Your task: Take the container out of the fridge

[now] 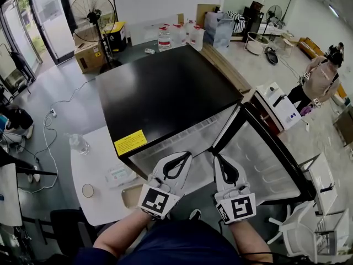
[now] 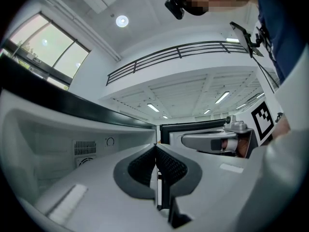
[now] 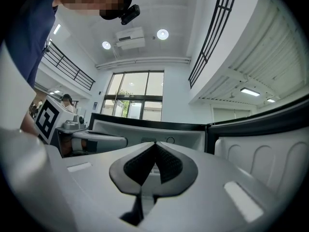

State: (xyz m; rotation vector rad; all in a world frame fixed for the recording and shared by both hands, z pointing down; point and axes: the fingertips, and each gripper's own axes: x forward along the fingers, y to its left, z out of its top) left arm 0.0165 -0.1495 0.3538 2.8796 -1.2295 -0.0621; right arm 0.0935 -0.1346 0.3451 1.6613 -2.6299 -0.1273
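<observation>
Left grey two-jaw gripper (image 1: pixel 185 155) and right grey two-jaw gripper (image 1: pixel 218 158), both closed and empty, hung side by side before the open black-topped, white-lined fridge (image 1: pixel 165 87) just ahead (apparently poised to reach in); the container showed in no view.

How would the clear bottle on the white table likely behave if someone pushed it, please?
The bottle stands upright and narrow on the white table, so a high push would probably tip it. It looks like thin clear plastic, likely light and slightly squashy. On its side, its round body may roll.
</observation>
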